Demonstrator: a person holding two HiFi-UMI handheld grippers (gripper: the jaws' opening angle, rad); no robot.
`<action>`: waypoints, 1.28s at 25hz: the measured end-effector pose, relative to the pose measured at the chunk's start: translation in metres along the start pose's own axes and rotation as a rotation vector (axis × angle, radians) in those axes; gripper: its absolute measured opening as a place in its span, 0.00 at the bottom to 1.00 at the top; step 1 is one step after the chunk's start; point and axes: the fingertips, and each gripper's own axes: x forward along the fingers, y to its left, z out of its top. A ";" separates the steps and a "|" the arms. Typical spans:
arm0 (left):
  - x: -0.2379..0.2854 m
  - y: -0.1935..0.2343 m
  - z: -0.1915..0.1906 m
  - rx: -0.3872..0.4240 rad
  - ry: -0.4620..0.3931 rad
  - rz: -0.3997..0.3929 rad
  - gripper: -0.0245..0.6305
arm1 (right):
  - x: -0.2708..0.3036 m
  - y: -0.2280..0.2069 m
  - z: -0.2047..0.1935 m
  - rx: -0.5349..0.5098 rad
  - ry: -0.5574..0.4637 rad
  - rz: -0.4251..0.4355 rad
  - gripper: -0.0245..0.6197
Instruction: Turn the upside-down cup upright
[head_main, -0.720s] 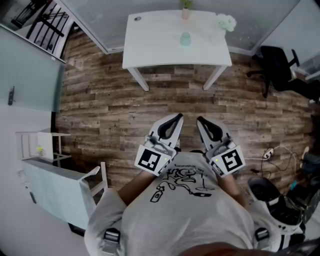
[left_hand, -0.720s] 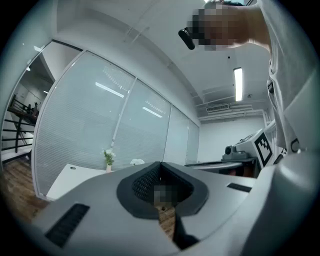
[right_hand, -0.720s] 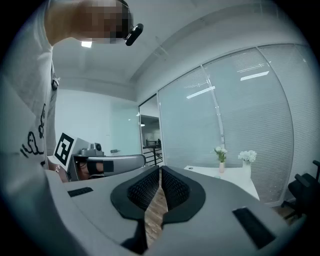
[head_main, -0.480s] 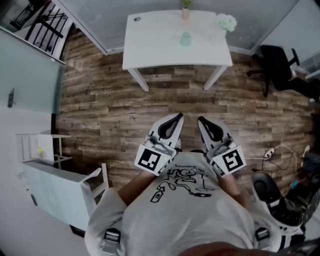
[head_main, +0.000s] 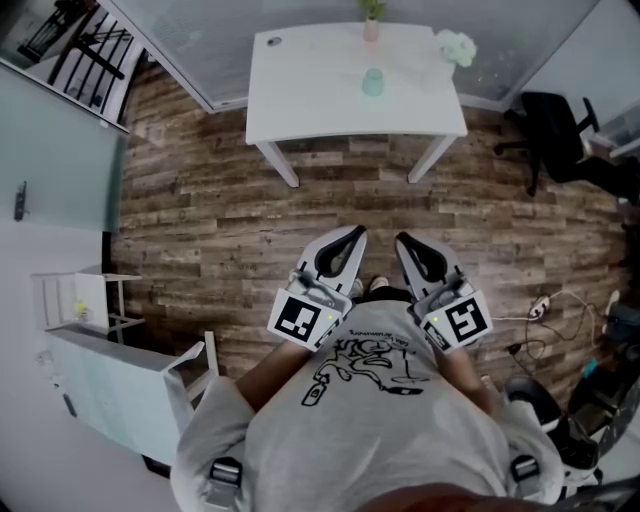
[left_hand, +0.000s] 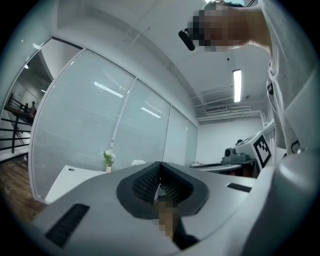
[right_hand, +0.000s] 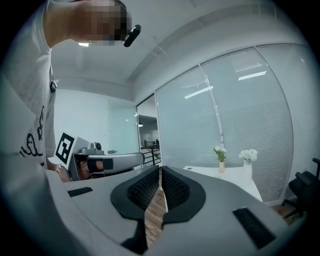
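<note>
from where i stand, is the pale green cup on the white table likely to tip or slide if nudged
The cup looks fairly squat, so it probably resists tipping. The white table looks smooth, so a sideways nudge would likely slide it. It is too small here to judge its material or weight.

Left tool (left_hand: 160, 168) closed, nothing between; white table (left_hand: 64, 176) and small plant (left_hand: 108, 159) beyond.
</note>
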 end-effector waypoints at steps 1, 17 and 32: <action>0.001 0.001 0.000 -0.001 0.003 0.001 0.04 | 0.002 0.000 -0.001 0.003 0.003 0.001 0.10; 0.040 0.024 0.001 0.003 0.011 0.025 0.04 | 0.024 -0.040 0.000 0.034 -0.003 0.016 0.10; 0.119 0.059 -0.018 -0.028 0.061 0.052 0.04 | 0.060 -0.127 0.002 0.042 0.027 0.030 0.10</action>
